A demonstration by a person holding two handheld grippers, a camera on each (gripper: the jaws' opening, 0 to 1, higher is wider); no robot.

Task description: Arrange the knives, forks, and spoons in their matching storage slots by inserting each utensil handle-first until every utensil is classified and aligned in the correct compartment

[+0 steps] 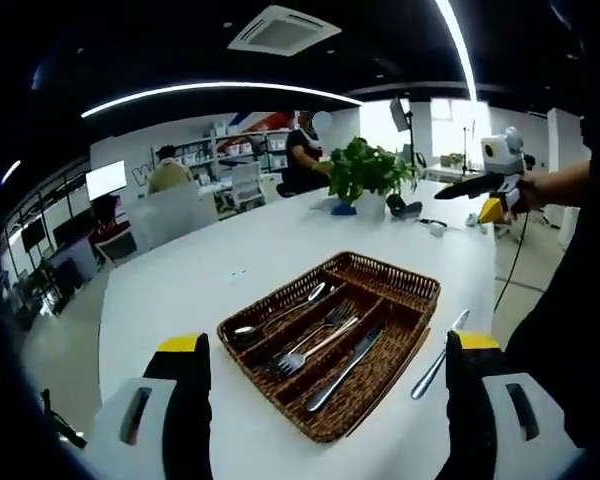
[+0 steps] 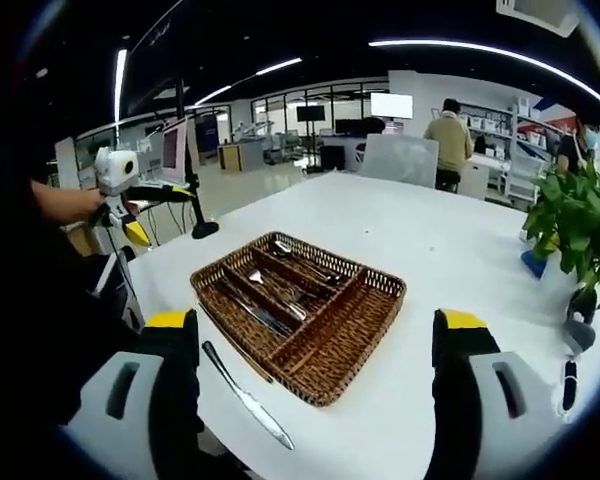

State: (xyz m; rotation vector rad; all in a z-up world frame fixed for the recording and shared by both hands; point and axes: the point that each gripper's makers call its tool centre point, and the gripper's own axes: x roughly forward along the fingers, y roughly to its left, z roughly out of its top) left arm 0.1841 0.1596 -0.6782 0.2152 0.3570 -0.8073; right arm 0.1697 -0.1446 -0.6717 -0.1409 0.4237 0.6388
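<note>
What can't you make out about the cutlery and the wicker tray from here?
- Wicker tray: in the right gripper view its divider walls hide the lower parts of the cutlery, so the count is unclear.
- Forks: in the left gripper view they overlap; too small to tell how many.
- Loose knife: in the left gripper view the left hand-held gripper covers part of its handle end.
- Knife in the tray: edge direction too small to read.

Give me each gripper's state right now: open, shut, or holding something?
Left gripper: open, jaws wide apart, holding nothing, above the wicker tray.
Right gripper: open, empty, with the loose knife lying on the table between its jaws.
</note>
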